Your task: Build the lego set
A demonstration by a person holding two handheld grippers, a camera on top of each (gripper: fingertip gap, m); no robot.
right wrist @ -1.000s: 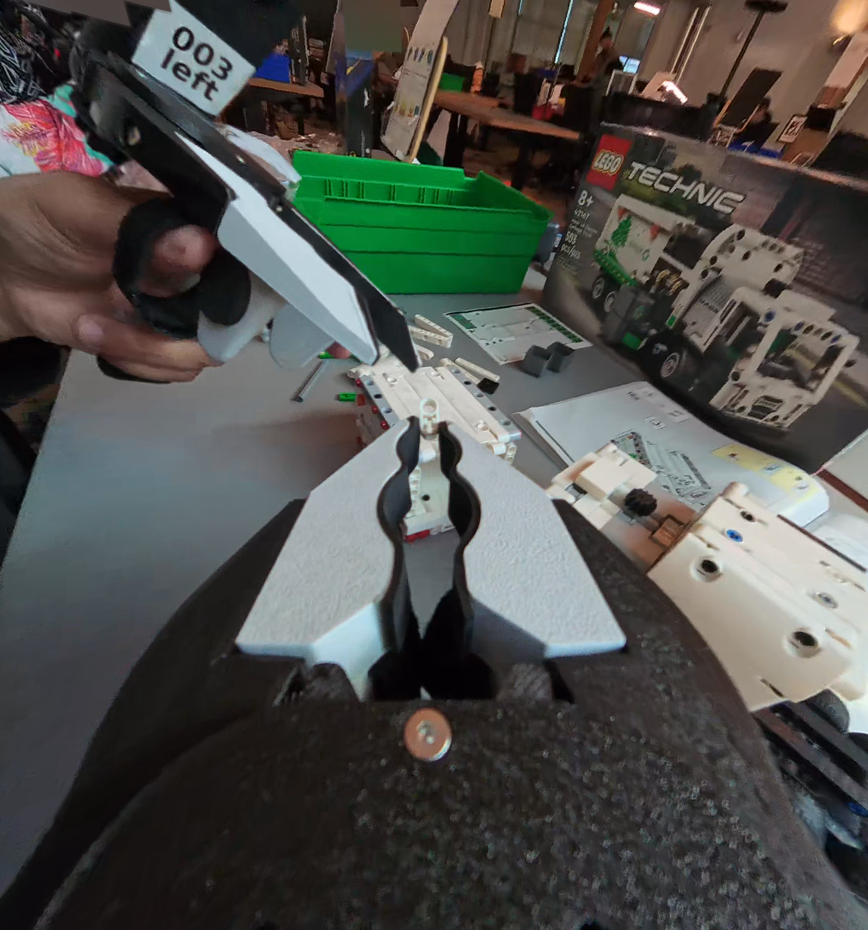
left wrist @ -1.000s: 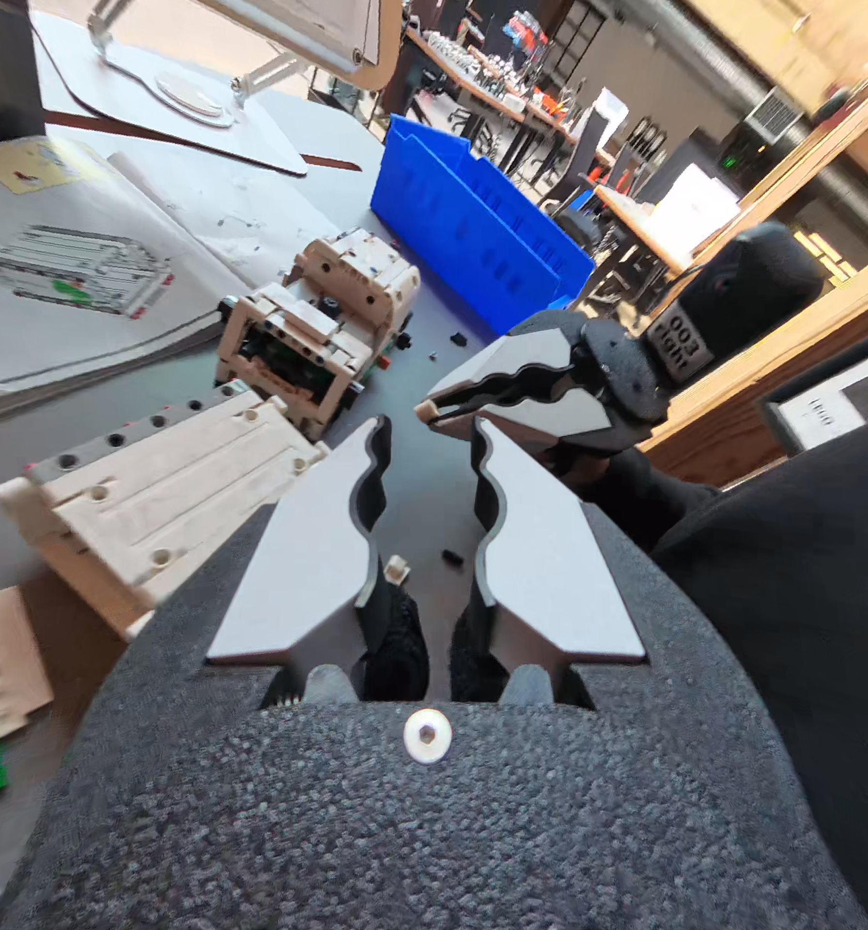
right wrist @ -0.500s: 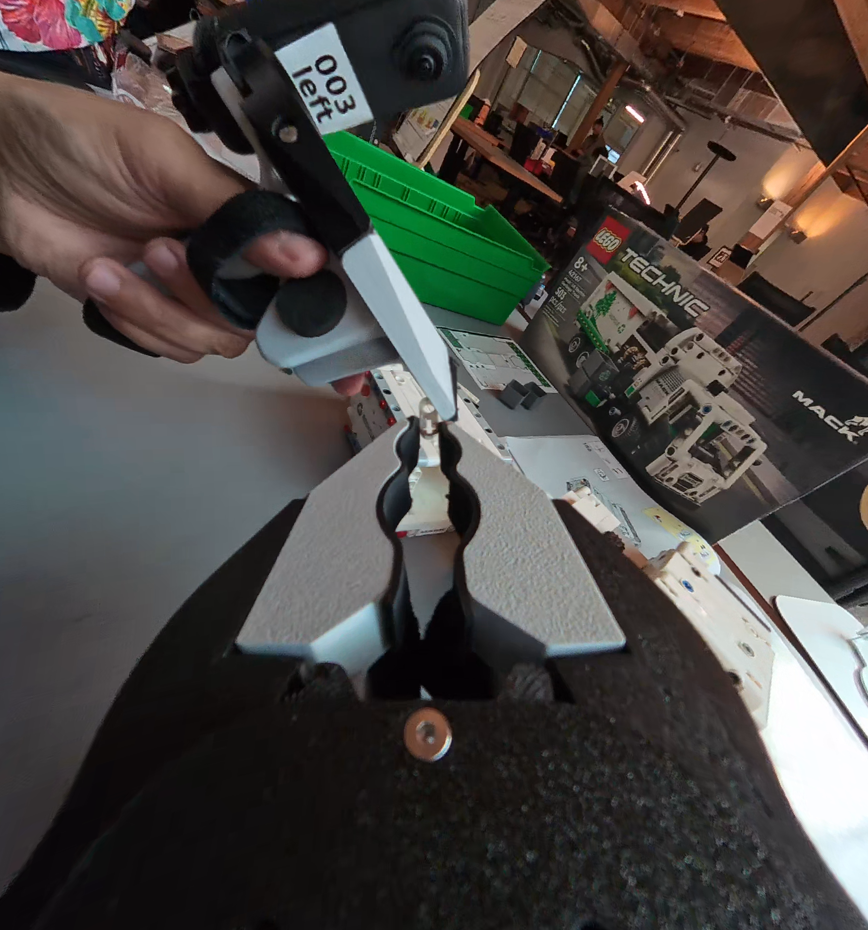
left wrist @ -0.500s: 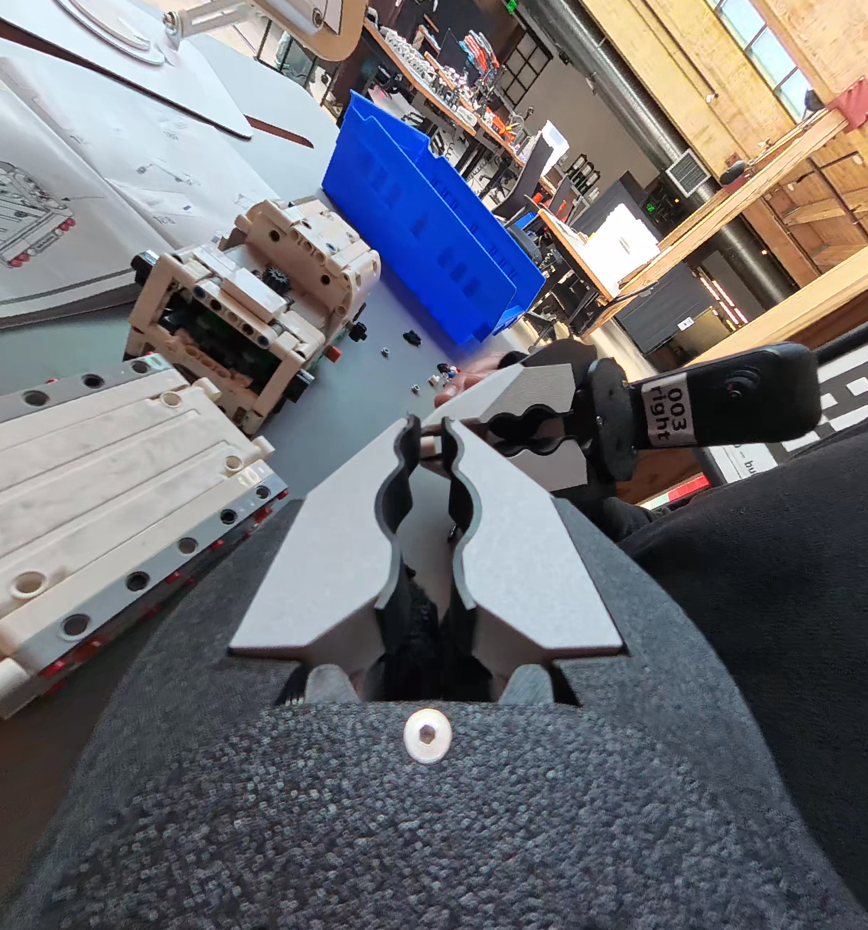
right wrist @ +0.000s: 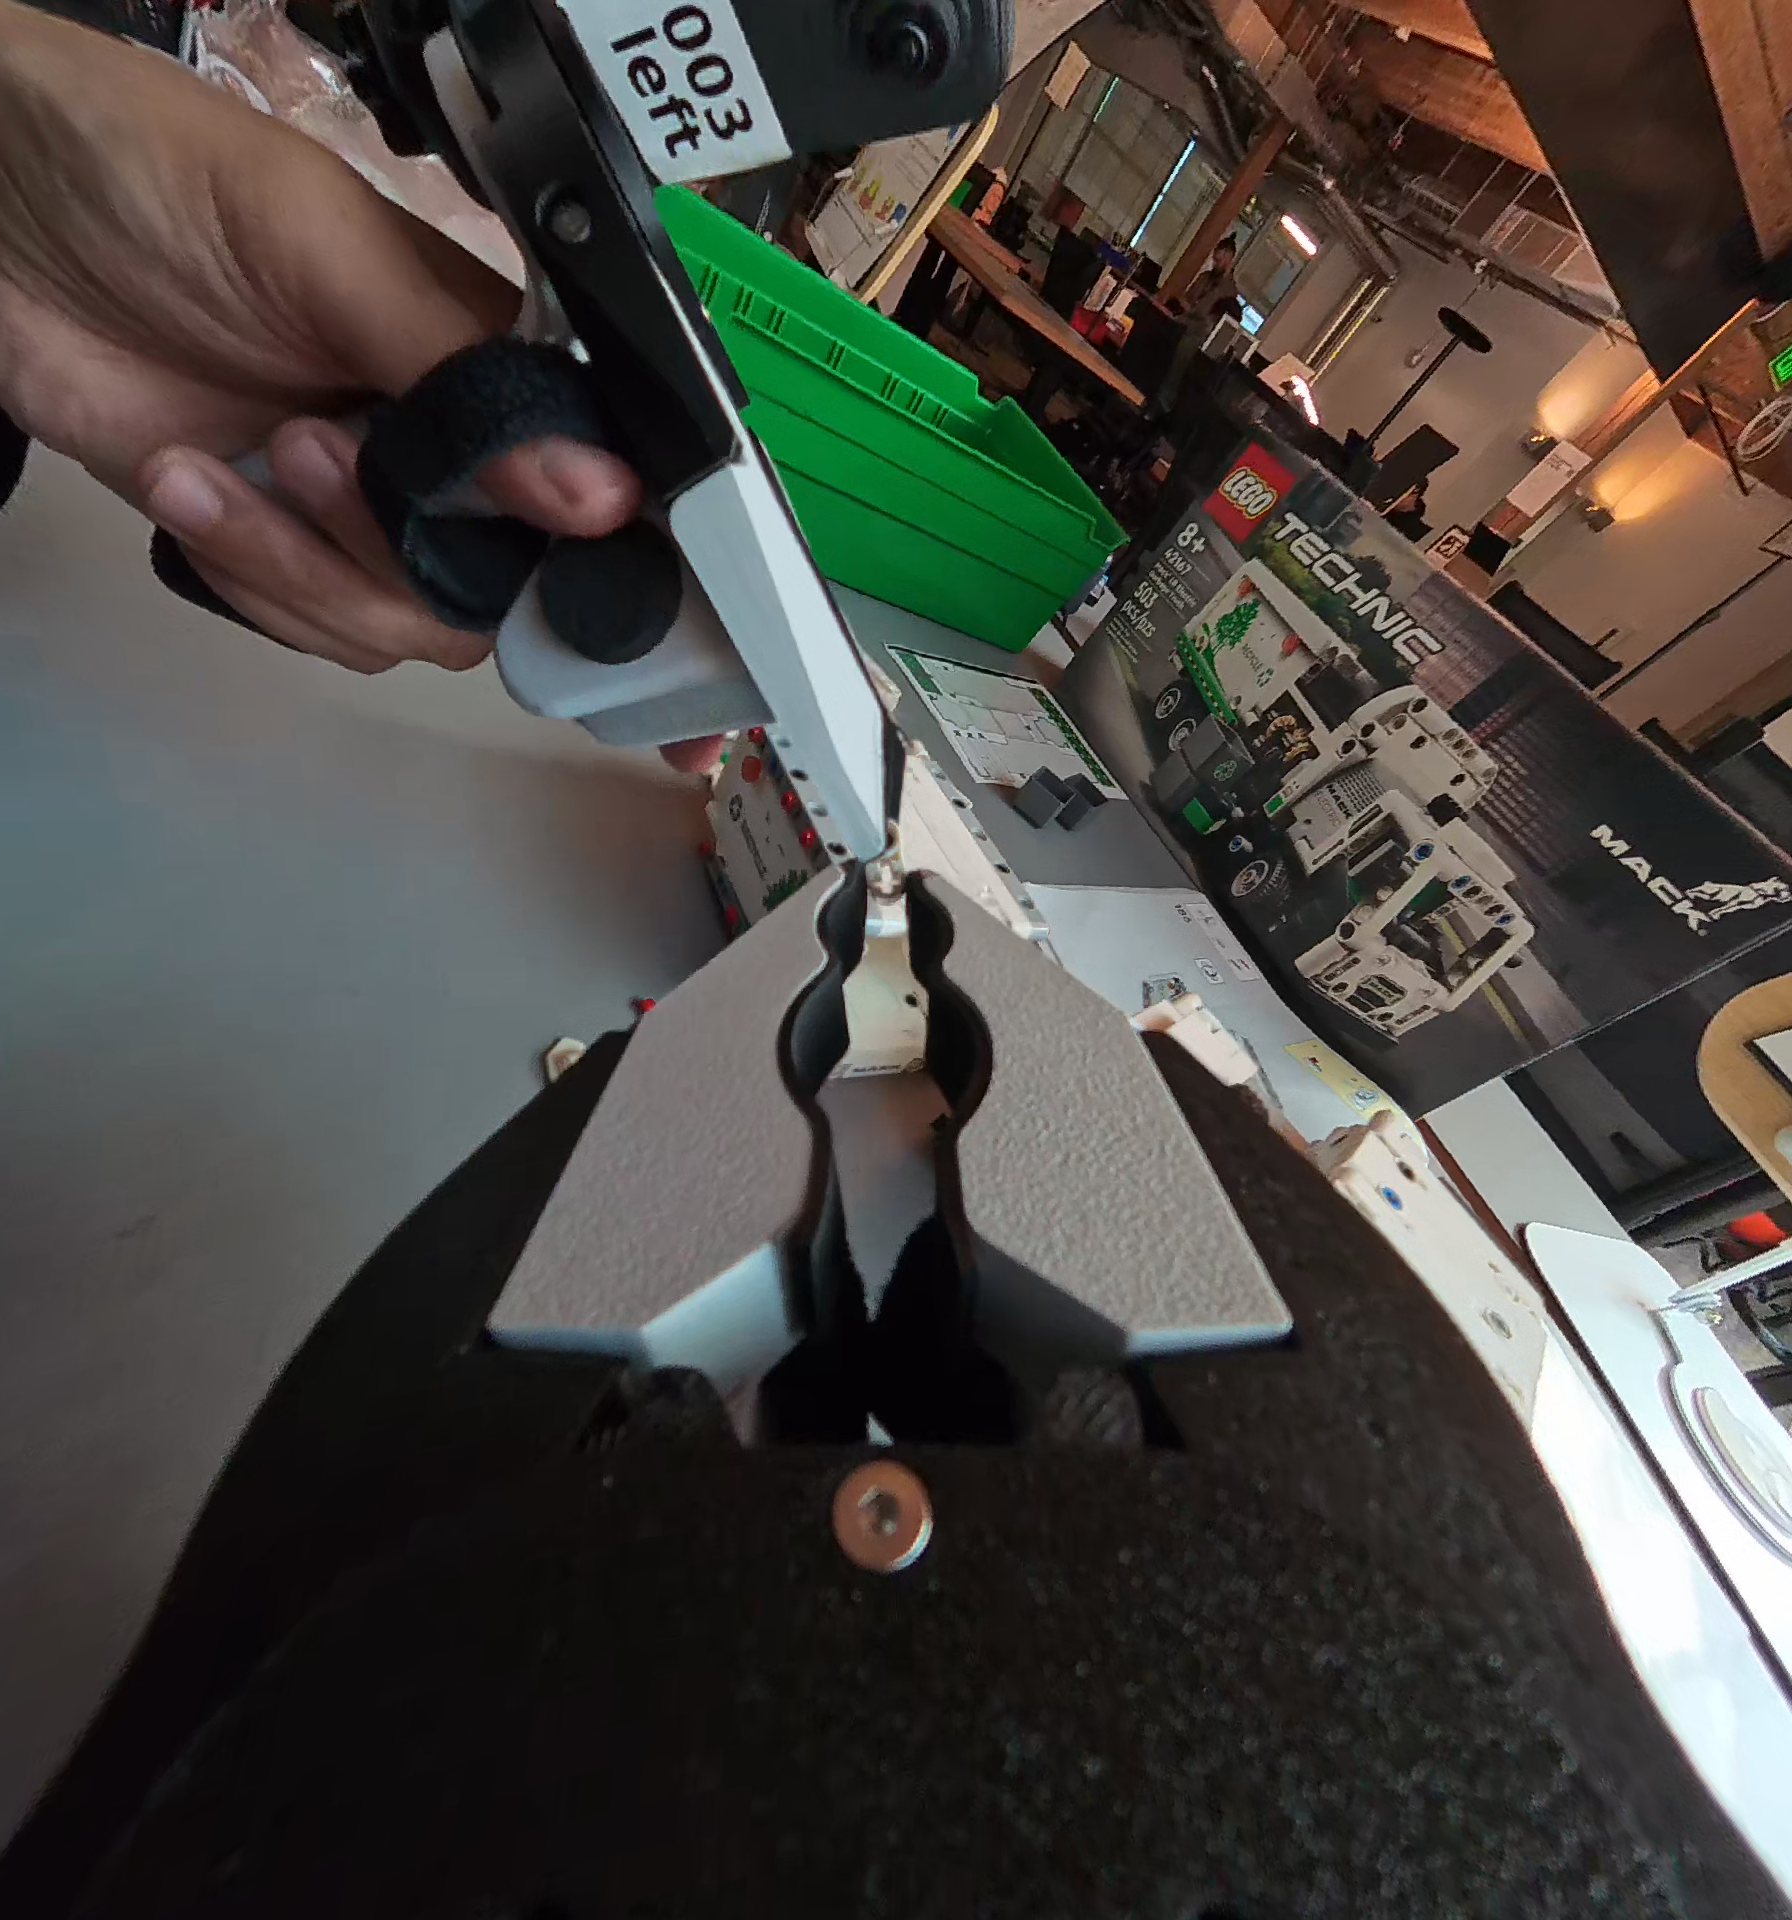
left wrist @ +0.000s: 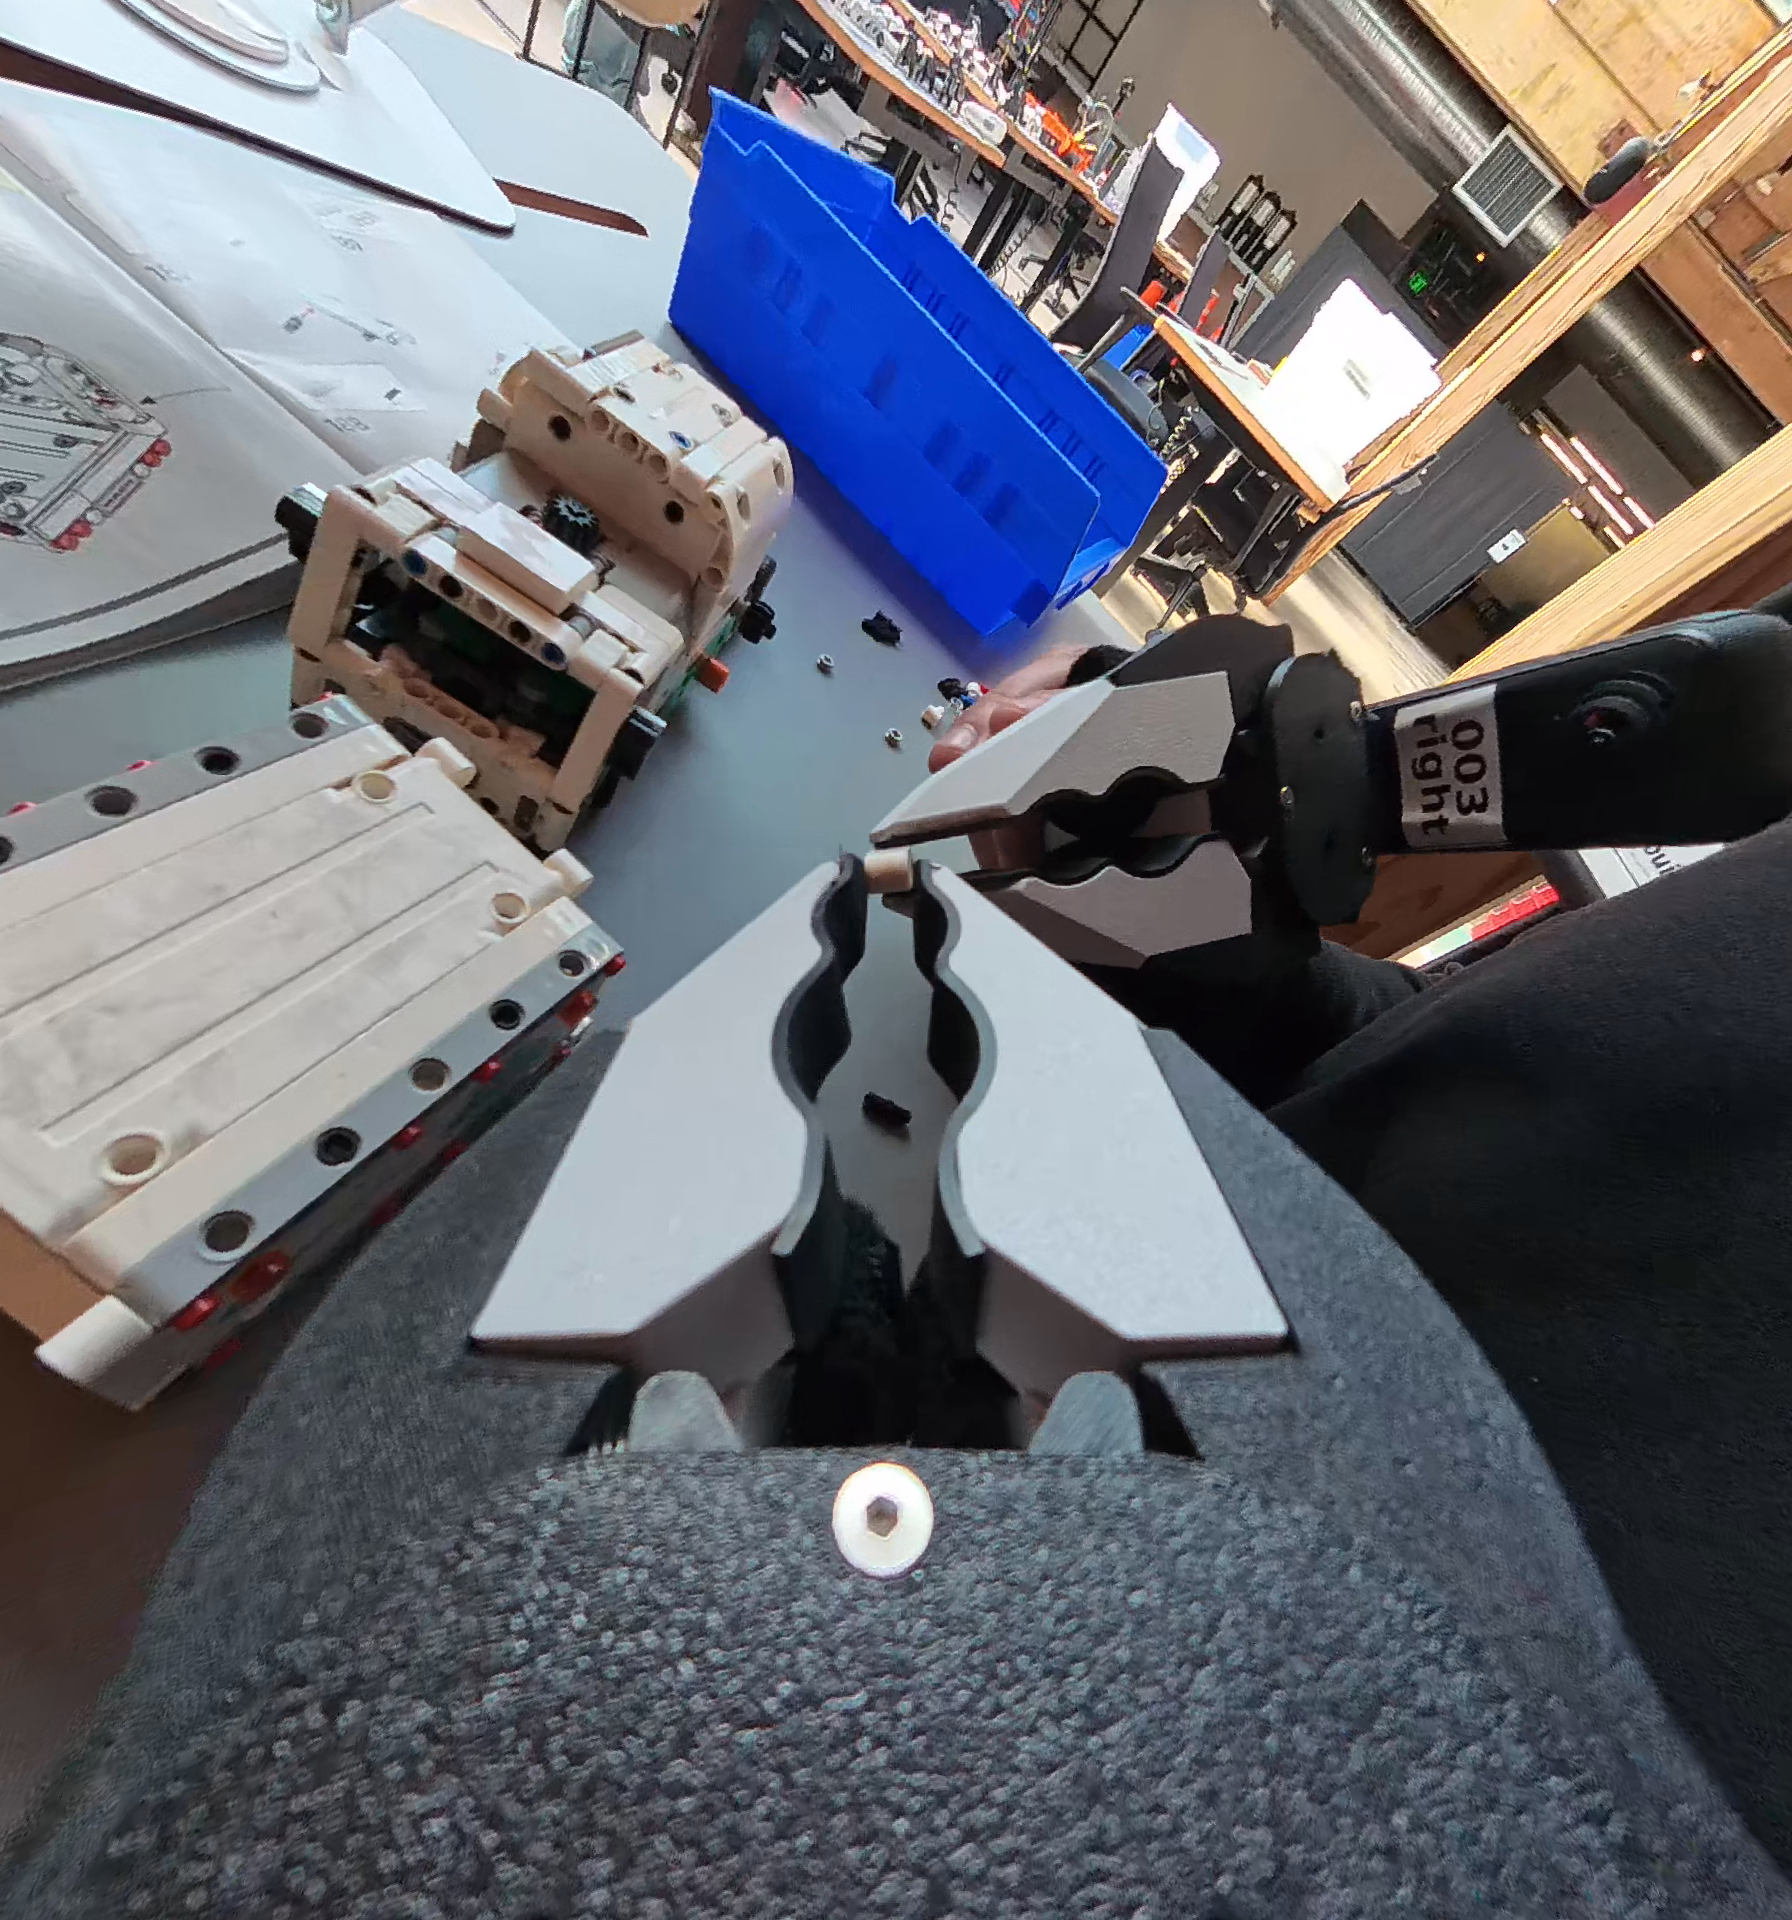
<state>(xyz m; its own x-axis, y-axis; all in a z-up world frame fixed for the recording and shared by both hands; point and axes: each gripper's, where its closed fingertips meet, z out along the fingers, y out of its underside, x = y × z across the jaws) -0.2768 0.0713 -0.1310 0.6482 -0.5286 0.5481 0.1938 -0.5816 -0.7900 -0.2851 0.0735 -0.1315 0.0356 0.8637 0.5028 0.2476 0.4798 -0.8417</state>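
Observation:
A small white peg (left wrist: pixel 890 871) sits between the fingertips of my left gripper (left wrist: pixel 884 881), which is shut on it above the grey table. My right gripper (left wrist: pixel 923 852) comes in from the right, and its tips meet the same peg. In the right wrist view my right gripper (right wrist: pixel 884 896) is shut on the peg (right wrist: pixel 884 881), and the left gripper (right wrist: pixel 864 831) reaches down to it from the upper left. A white truck cab assembly (left wrist: pixel 539 603) and a white panelled body (left wrist: pixel 196 1039) lie to the left.
A blue bin (left wrist: pixel 902 384) stands behind the cab, with small loose parts (left wrist: pixel 881 625) beside it. An open instruction booklet (left wrist: pixel 92 343) lies at far left. A green bin (right wrist: pixel 871 468), the set's box (right wrist: pixel 1391 779) and a sticker sheet (right wrist: pixel 985 717) are across the table.
My left gripper has narrowed from wide open and come up to the right gripper's tips, closing on the peg. The right gripper has kept hold of the peg and tilted upward.

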